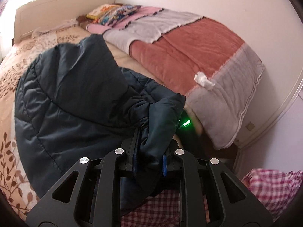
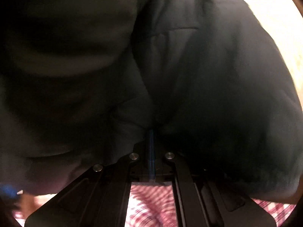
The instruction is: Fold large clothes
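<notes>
A dark quilted jacket (image 1: 72, 94) is spread over the bed (image 1: 11, 75), filling the centre and left of the left view. A bunched edge is clamped by the left gripper (image 1: 149, 151) at lower centre. The right gripper (image 2: 151, 141) is pinched tight on the jacket (image 2: 208, 85), its 2 fingers nearly touching. Both edges should be carried level and laid down together, so no padding bunches.
</notes>
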`<state>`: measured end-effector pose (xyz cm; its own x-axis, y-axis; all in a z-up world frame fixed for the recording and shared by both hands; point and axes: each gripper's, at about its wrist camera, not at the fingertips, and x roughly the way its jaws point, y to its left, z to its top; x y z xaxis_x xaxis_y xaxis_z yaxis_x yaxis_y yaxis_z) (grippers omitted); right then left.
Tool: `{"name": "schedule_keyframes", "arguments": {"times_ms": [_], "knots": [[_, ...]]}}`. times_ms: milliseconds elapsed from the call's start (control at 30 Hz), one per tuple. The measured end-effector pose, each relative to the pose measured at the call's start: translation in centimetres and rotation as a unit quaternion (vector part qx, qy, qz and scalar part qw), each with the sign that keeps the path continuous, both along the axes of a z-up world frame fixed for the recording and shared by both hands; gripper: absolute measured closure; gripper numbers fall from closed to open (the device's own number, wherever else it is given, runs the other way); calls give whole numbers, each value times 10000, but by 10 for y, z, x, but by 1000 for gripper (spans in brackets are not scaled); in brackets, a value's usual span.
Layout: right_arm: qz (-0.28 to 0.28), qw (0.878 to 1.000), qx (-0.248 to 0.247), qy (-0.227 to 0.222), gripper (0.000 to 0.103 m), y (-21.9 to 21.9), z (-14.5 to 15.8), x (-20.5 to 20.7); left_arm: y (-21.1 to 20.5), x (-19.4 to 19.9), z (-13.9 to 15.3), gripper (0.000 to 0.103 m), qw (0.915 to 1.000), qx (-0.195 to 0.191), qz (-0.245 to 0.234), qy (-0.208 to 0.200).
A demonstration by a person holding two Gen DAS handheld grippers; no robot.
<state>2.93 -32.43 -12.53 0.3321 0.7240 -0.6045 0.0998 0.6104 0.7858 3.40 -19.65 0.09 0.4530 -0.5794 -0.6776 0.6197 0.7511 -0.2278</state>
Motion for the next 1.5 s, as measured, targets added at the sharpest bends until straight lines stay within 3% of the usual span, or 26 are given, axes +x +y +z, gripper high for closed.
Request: {"name": "schedule_keyframes", "arguments": {"times_ms": [100,333,500,600,800,900,1100,1300,1500], "knots": [[-156,9994,300,9,102,-24,3,-17,-8,-3,-11,84,9999,92,-23,42],[-878,9937,-595,-366,102,-102,33,-68,-30,-3,-42,80,9987,469,-112,191],[-1376,9865,-748,-487,102,-137,45,-85,-41,-10,-57,80,9966,813,-152,11],[-1450,9845,-828,-540,102,-153,50,-70,-46,-13,-63,78,9950,972,-197,-102],[-1234,9837,-846,-994,102,-112,110,-28,-50,-17,-66,77,9934,1086,-251,-259],[-836,9843,-902,-1267,102,-92,144,-1,-48,-18,-66,75,9945,991,-237,-257],[34,9841,-1201,-1310,102,-42,176,55,-41,-22,-67,75,9957,852,-207,-282],[667,9827,-1514,-834,102,-14,157,100,-38,-20,-66,74,9964,810,-104,-232],[728,9792,-1827,-489,103,-12,126,112,-40,-19,-66,74,9960,873,-29,-167]]}}
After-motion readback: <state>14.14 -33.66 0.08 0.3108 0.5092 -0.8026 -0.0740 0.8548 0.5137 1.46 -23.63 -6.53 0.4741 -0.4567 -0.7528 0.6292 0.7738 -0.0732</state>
